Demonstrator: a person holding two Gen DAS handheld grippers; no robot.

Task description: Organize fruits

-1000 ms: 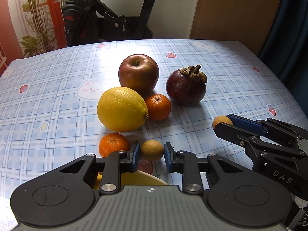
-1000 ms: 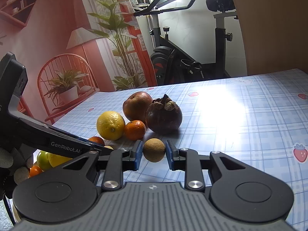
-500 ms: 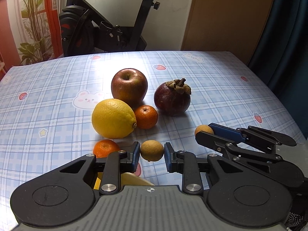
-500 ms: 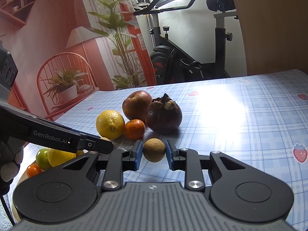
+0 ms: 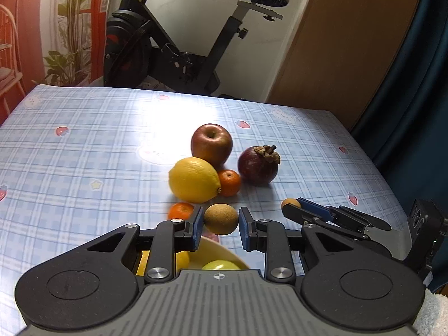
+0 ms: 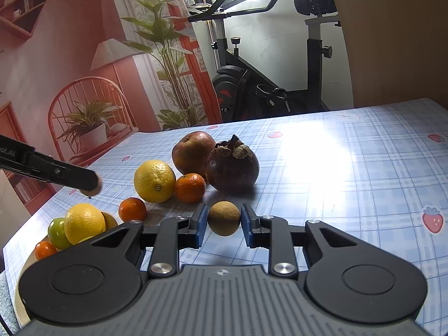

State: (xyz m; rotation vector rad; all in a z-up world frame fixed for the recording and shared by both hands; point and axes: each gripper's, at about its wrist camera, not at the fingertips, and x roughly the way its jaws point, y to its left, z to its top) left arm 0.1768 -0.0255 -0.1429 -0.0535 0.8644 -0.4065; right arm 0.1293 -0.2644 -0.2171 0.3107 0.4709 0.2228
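Left wrist view: my left tongs (image 5: 221,226) pinch a small brown longan (image 5: 221,218) between their blue pads, held above the rim of a pale yellow bowl (image 5: 224,250) that contains a green fruit and yellow fruit. On the blue plaid table (image 5: 84,162) beyond lie a lemon (image 5: 194,179), a red apple (image 5: 211,145), a mangosteen (image 5: 258,165) and two mandarins; one mandarin (image 5: 229,182) touches the lemon, the other (image 5: 181,210) sits just beside the left pad. My right tongs (image 5: 292,207) enter from the right, closed on a second longan (image 5: 290,203).

Right wrist view: my right tongs (image 6: 224,225) grip that longan (image 6: 224,217) low over the table, near the mangosteen (image 6: 232,166). The bowl's contents show at lower left: a lemon (image 6: 84,222), a green fruit (image 6: 57,232) and a small mandarin (image 6: 44,249). An exercise bike (image 6: 266,84) stands behind the table.
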